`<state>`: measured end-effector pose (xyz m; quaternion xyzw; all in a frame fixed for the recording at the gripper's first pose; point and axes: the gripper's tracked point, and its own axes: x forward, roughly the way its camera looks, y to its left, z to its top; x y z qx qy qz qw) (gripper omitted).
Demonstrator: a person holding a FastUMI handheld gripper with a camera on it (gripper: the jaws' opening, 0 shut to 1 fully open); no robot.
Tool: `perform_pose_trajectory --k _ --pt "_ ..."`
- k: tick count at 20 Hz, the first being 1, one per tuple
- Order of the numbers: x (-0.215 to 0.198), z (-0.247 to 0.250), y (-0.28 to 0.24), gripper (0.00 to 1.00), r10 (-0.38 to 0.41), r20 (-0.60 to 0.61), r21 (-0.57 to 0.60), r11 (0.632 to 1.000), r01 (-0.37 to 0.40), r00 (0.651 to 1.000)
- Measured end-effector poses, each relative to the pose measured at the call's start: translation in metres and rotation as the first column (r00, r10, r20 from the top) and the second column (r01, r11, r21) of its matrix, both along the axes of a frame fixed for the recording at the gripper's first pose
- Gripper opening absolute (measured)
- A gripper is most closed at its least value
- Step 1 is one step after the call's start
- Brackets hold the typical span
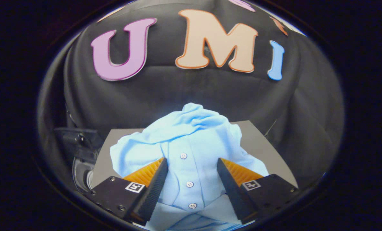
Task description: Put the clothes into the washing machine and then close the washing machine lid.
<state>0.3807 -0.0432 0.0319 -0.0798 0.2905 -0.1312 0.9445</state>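
Note:
A light blue button-up shirt (184, 138) lies crumpled in a heap on a grey board (261, 144). Its button strip runs toward me between the fingers. My gripper (192, 162) stands open low over the shirt. The left finger (152, 179) and the right finger (232, 179) flank the buttons, and I cannot tell whether they touch the cloth. To the left of the board and lower sits the washing machine (82, 173), dark, with a round opening partly showing beside the left finger. A dark clear-looking part (75, 138), perhaps its raised lid, stands above that opening.
Black cloth walls (191, 93) close the booth behind and on both sides of the board. The grey board's bare right part reaches past the shirt toward the right wall.

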Motion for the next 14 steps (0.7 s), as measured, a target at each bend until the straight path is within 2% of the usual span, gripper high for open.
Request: perform_pose_trajectory --k 3,7,10,14 --pt "0.001 -0.006 0.002 0.71 0.017 -0.021 0.017 1.0 -0.017 1.0" --pt "0.001 -0.006 0.009 0.08 0.027 -0.015 0.008 1.0 -0.027 1.0" --pt "-0.009 -0.008 0.021 0.02 0.06 -0.014 0.013 0.998 -0.059 0.998" --pt "-0.03 -0.002 0.048 0.0 0.121 0.0 -0.022 0.992 -0.121 0.993"
